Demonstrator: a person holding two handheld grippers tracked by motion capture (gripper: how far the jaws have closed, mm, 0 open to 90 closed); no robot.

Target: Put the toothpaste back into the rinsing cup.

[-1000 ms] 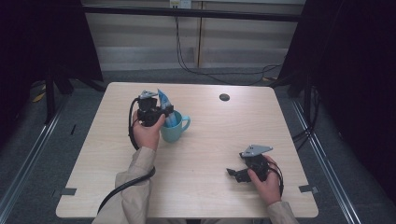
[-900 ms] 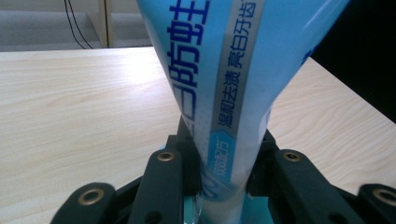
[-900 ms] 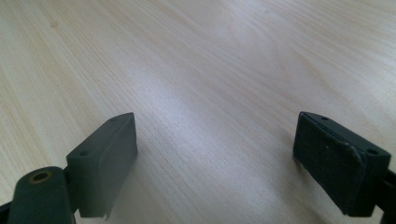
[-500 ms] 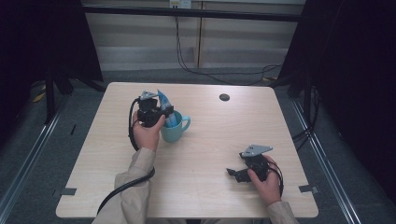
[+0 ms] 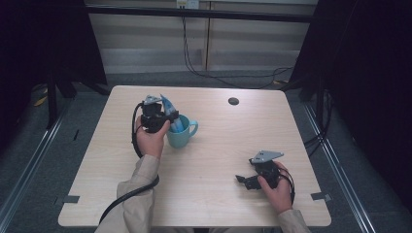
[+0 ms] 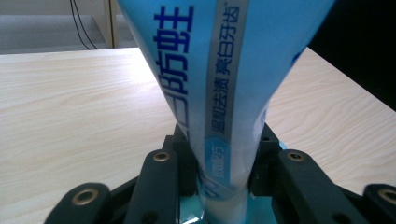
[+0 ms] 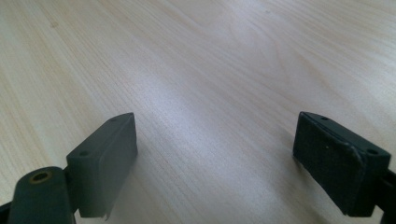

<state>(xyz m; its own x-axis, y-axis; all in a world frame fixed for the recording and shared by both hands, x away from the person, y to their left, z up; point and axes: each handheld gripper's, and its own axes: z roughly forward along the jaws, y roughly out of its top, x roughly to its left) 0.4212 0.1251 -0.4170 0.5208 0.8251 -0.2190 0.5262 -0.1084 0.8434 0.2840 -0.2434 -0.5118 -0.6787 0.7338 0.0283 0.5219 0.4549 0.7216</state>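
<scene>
Pale wood-grain laminate covers the desk (image 5: 214,160), which we inspect from the high view. A teal mug (image 5: 180,135) stands at about ten o'clock from the desk's centre, its handle turned toward three o'clock. A blue-and-white toothpaste tube (image 5: 171,115) stands tilted in the mug, its flat crimped end up and leaning toward eleven o'clock.

We find the left gripper (image 5: 163,116) directly at the mug's nine o'clock side, held in the left hand (image 5: 151,141), with its cable looping down along the sleeve. In the left gripper view, the black jaws stand on either side of the toothpaste tube (image 6: 224,93), close against its narrow lower part, where it enters the mug's (image 6: 191,212) mouth. Its jaws have just been opening slightly, with the tube between them; we judge the pads to be against the tube at this moment.

The right gripper (image 5: 245,180) rests low over the desk at about five o'clock from centre, well apart from the mug, held in the right hand (image 5: 277,187). In the right gripper view its jaws stand wide apart over the bare desk (image 7: 210,70), with nothing between them.

A small dark round disc (image 5: 233,101) lies near the far edge, at about one o'clock.
</scene>
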